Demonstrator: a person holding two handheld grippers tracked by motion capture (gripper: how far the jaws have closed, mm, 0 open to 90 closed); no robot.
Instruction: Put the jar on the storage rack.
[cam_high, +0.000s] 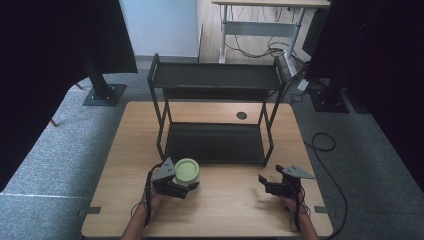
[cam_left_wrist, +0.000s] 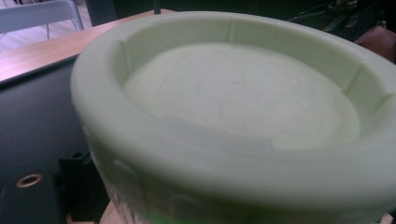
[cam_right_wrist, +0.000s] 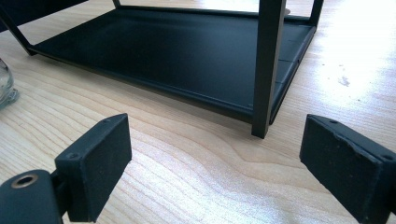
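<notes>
High view: left gripper (cam_high: 186, 189) clamps the green-lidded jar (cam_high: 187, 171) near the rack (cam_high: 215, 145). Right gripper (cam_high: 266, 183) hangs wide, holding nothing. Next, likely lift the jar onto the lower shelf.

green lid (cam_left_wrist: 233, 102): edges cropped, blurred | left tongs: hidden behind it

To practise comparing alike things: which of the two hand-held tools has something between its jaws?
The left tool, by the table's front edge, grips the pale green-lidded jar. The right tool has jaws spread wide with bare table between them.
</notes>
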